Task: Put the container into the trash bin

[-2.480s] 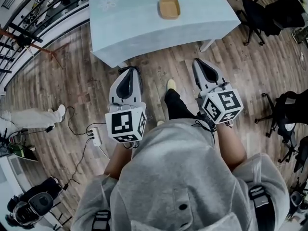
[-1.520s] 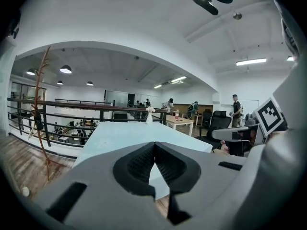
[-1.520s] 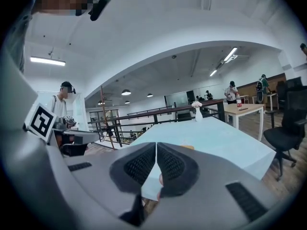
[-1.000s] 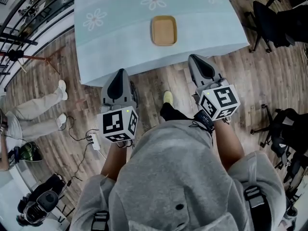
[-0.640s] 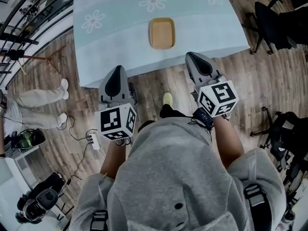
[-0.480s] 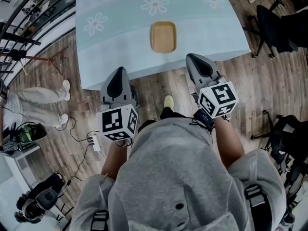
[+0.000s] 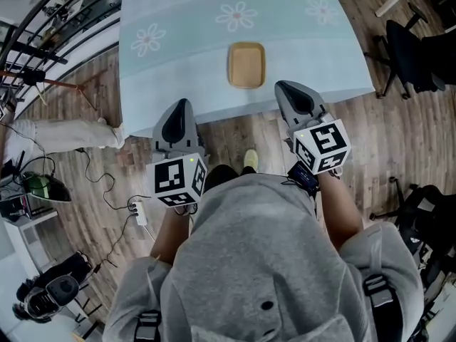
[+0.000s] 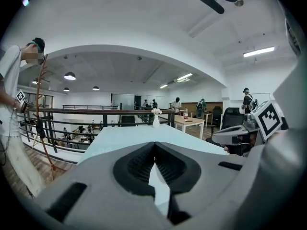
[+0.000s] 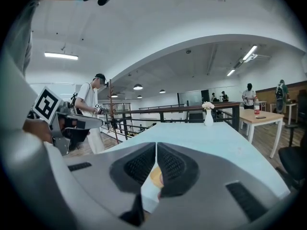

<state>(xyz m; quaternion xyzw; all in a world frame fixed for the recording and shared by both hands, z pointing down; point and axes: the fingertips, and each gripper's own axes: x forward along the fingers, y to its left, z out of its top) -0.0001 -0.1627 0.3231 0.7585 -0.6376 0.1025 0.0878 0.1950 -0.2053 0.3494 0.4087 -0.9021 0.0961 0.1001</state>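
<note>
Both jaws closed, empty. Left gripper (image 7: 179,109) and right gripper (image 7: 288,91) sit at the desk (image 7: 178,63) edge. Head view: tan container (image 7: 246,64) on desk, ahead between them. Right gripper view shows only a sliver of it past its jaws; left gripper view shows desk and vase (image 8: 156,120).

I am standing in what is looking like an open office on an upper level: black office chairs (image 7: 420,55) are standing on a wooden floor (image 7: 92,184) near a cloth-covered table (image 7: 178,63). A dark railing (image 8: 96,111) is running along the edge, strip lights (image 8: 258,52) are shining overhead, and people (image 8: 176,102) are standing among desks (image 8: 189,122) behind.
</note>
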